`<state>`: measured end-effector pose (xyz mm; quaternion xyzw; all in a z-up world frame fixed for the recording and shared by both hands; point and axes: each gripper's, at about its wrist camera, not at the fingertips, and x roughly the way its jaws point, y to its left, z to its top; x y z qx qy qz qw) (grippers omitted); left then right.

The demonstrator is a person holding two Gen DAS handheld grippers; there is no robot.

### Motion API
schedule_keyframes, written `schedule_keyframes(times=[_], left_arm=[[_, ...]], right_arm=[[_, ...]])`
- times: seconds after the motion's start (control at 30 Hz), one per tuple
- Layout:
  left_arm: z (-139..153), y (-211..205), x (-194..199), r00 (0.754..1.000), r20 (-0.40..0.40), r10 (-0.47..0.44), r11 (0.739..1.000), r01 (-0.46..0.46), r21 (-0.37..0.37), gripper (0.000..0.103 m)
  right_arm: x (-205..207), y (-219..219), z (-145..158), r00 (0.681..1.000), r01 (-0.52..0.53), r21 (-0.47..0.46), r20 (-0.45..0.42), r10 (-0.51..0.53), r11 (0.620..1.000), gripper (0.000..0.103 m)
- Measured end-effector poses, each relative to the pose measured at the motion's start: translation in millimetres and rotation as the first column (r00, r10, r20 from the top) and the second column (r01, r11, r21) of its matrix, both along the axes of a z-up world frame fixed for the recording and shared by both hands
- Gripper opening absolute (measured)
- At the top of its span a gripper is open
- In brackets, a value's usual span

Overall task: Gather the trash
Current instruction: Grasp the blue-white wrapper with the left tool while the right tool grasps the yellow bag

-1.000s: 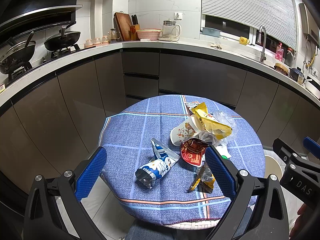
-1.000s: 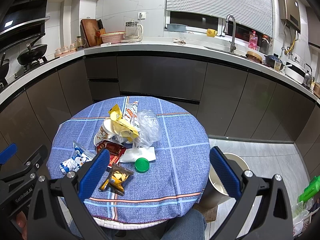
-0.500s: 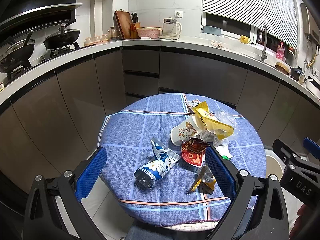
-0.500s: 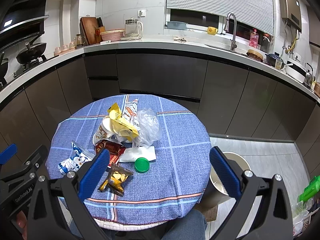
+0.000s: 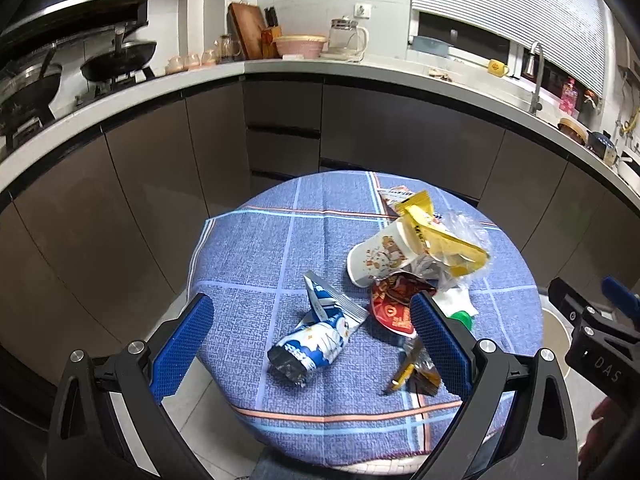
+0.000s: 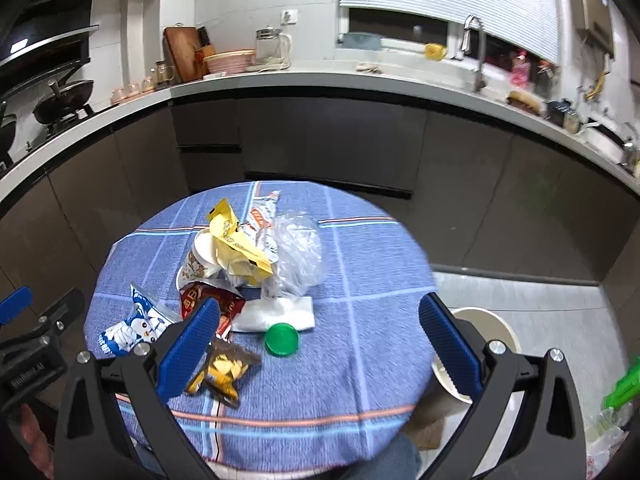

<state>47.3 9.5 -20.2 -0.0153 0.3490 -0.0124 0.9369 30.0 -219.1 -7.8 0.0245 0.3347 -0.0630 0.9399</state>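
Observation:
Trash lies on a round table with a blue checked cloth (image 5: pixel 256 248) (image 6: pixel 376 264). A blue and white snack bag (image 5: pixel 316 340) (image 6: pixel 132 328) lies nearest the left gripper (image 5: pixel 310 336), which hangs open above it. Beside it sit a red wrapper (image 5: pixel 394 306) (image 6: pixel 200 300), a paper cup (image 5: pixel 380 258) (image 6: pixel 198 262), a yellow bag (image 5: pixel 444 240) (image 6: pixel 236 248), a clear plastic bag (image 6: pixel 296 256), a white napkin (image 6: pixel 276 314), a green lid (image 6: pixel 282 339) and a small brown-yellow packet (image 5: pixel 416 370) (image 6: pixel 222 372). The right gripper (image 6: pixel 320 344) is open above the green lid.
A cream waste bin (image 6: pixel 484 340) (image 5: pixel 554 336) stands on the floor right of the table. Dark kitchen cabinets (image 5: pixel 392 128) curve behind, with a counter, pans (image 5: pixel 120 56) and a sink tap (image 6: pixel 474 40). A person's knee (image 6: pixel 384 456) shows at the table's near edge.
Both grippers have crept slightly forward and lower toward the table; the right view has turned a little left. Nothing has been picked up.

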Motion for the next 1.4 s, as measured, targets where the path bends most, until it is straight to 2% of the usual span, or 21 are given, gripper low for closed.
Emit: schedule_keyframes(times=[0.1, 0.2, 0.3, 0.4, 0.53, 0.63, 0.7, 0.73, 0.8, 0.87, 0.9, 1.0, 1.07, 1.1, 1.17, 1.27, 1.4], left_arm=[[-5, 8, 14, 0.999, -0.022, -0.040, 0.998, 0.039, -0.044, 0.094], [-8, 13, 26, 0.997, -0.032, -0.066, 0.997, 0.064, -0.038, 0.094], [-13, 24, 37, 0.990, -0.057, -0.125, 0.991, 0.122, -0.051, 0.094], [-22, 32, 41, 0.979, -0.103, -0.178, 0.983, 0.172, -0.067, 0.094], [-43, 32, 41, 0.963, -0.160, -0.219, 0.976, 0.214, -0.047, 0.091], [-57, 34, 45, 0.948, -0.211, -0.237, 0.971, 0.226, -0.075, 0.083], [-67, 37, 52, 0.937, -0.248, -0.246, 0.968, 0.222, -0.119, 0.075], [-71, 38, 53, 0.932, -0.260, -0.251, 0.965, 0.222, -0.138, 0.072], [-77, 38, 57, 0.925, -0.281, -0.255, 0.963, 0.218, -0.155, 0.069], [-82, 36, 59, 0.918, -0.292, -0.269, 0.960, 0.233, -0.152, 0.067], [-85, 34, 60, 0.913, -0.301, -0.274, 0.960, 0.241, -0.144, 0.066], [-94, 28, 63, 0.894, -0.334, -0.298, 0.954, 0.262, -0.148, 0.057], [-98, 25, 65, 0.884, -0.354, -0.306, 0.951, 0.265, -0.161, 0.046], [-99, 25, 65, 0.881, -0.358, -0.309, 0.950, 0.264, -0.169, 0.045], [-98, 25, 64, 0.880, -0.357, -0.313, 0.948, 0.264, -0.179, 0.032], [-96, 26, 63, 0.882, -0.357, -0.307, 0.950, 0.258, -0.178, 0.021], [-87, 27, 57, 0.893, -0.341, -0.294, 0.953, 0.247, -0.175, 0.017]], right_arm=[[22, -6, -10, 0.999, -0.040, 0.050, -0.017, 0.041, 0.998, 0.100], [43, -3, -18, 0.995, -0.087, 0.051, -0.044, 0.089, 0.995, 0.100], [62, 2, -25, 0.987, -0.141, 0.090, -0.060, 0.146, 0.986, 0.100], [77, 13, -32, 0.981, -0.180, 0.074, -0.055, 0.184, 0.981, 0.099], [95, 28, -43, 0.970, -0.231, 0.052, -0.072, 0.234, 0.972, 0.096], [102, 34, -48, 0.965, -0.245, 0.033, -0.082, 0.247, 0.969, 0.085], [107, 36, -53, 0.964, -0.249, 0.033, -0.093, 0.251, 0.968, 0.066], [109, 37, -55, 0.962, -0.251, 0.036, -0.099, 0.253, 0.967, 0.060], [109, 36, -57, 0.960, -0.256, 0.048, -0.107, 0.260, 0.965, 0.032], [107, 35, -59, 0.959, -0.258, 0.045, -0.107, 0.261, 0.965, 0.017], [105, 35, -59, 0.958, -0.263, 0.047, -0.107, 0.267, 0.964, 0.013], [100, 32, -56, 0.954, -0.276, 0.059, -0.106, 0.281, 0.959, 0.005], [95, 31, -53, 0.954, -0.279, 0.063, -0.097, 0.284, 0.958, 0.005], [93, 31, -51, 0.954, -0.281, 0.066, -0.093, 0.286, 0.958, 0.004], [88, 29, -46, 0.955, -0.282, 0.068, -0.082, 0.287, 0.957, 0.004], [79, 26, -37, 0.959, -0.274, 0.071, -0.059, 0.278, 0.959, 0.004], [65, 15, -23, 0.967, -0.251, 0.088, -0.025, 0.254, 0.964, 0.004]])
